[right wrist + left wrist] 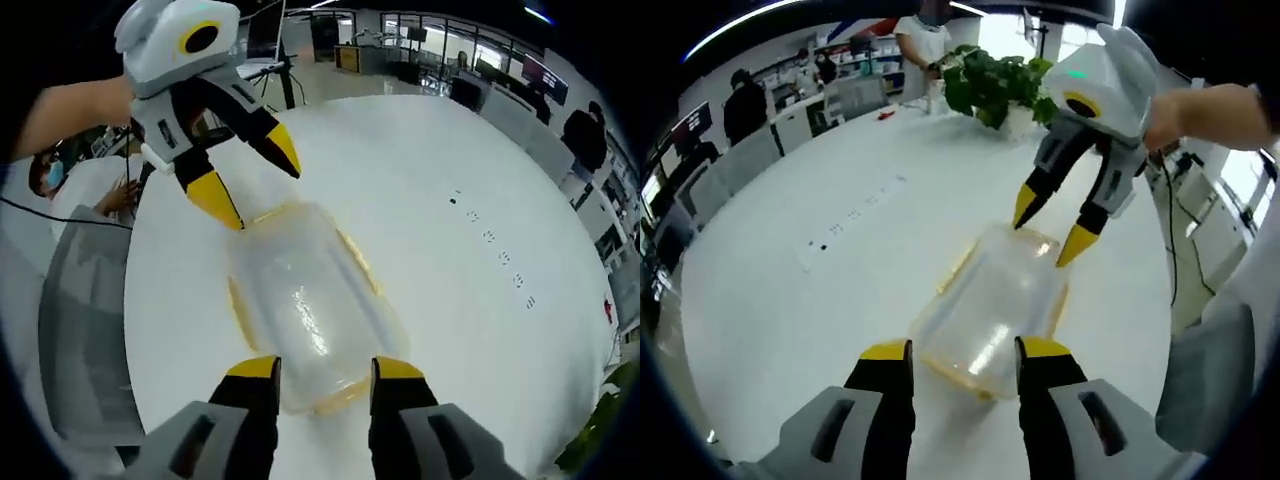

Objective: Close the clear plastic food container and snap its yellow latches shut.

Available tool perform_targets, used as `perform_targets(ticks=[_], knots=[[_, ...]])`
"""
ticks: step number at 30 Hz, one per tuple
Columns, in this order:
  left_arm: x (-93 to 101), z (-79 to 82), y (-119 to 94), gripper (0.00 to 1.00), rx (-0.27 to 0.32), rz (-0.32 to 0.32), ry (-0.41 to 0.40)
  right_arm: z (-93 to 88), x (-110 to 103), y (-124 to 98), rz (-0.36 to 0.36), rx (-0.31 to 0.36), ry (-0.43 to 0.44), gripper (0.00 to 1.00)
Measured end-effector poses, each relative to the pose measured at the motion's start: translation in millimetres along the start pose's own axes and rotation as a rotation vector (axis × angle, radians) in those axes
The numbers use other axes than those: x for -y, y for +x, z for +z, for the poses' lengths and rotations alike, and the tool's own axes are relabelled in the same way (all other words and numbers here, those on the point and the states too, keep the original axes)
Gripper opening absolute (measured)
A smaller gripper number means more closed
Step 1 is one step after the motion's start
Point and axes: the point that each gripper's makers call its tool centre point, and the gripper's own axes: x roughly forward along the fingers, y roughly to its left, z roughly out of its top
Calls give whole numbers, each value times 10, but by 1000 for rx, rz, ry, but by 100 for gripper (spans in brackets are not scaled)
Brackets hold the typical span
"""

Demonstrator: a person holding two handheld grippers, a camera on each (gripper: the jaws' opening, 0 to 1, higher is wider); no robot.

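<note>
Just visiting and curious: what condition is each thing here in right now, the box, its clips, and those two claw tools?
Clear container: lid on, flat on the white table.
Yellow latches: cannot tell whether snapped.
Left gripper: open, jaws astride one end.
Right gripper: open, astride the opposite end.
Potted plant: upright.

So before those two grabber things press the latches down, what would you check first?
1. Lid on the clear plastic food container: it looks seated; ok.
2. Left gripper: jaws open, straddling the container's near end; ok.
3. Right gripper: jaws open at the opposite end; ok.
4. Yellow latches: yellow shows along the edges, but snapped or loose; cannot tell.
5. Container flat on the round white table: ok.
6. Jaw tips touching the container: cannot tell.
</note>
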Motion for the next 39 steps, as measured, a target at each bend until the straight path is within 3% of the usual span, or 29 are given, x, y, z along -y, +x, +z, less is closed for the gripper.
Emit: perform_targets(ticks=[1, 10, 13, 20, 30, 36, 39], knots=[[-2, -29, 12, 37, -23, 2, 14, 13, -1, -2, 0, 4, -2, 33], [109, 13, 111, 37, -37, -30, 108, 57, -24, 27, 14, -9, -112, 35], [125, 10, 131, 35, -57, -25, 197, 65, -27, 25, 20, -17, -144, 34], [203, 23, 190, 34, -82, -44, 274, 131, -90, 50, 52, -10, -229, 34], [282, 67, 271, 35, -87, -70, 328, 190, -151, 104, 74, 7, -347, 31], [297, 50, 321, 29, -98, -88, 320, 229, -164, 146, 88, 20, -358, 32], [291, 68, 339, 32, -90, -88, 329, 264, -152, 160, 90, 28, -358, 32]])
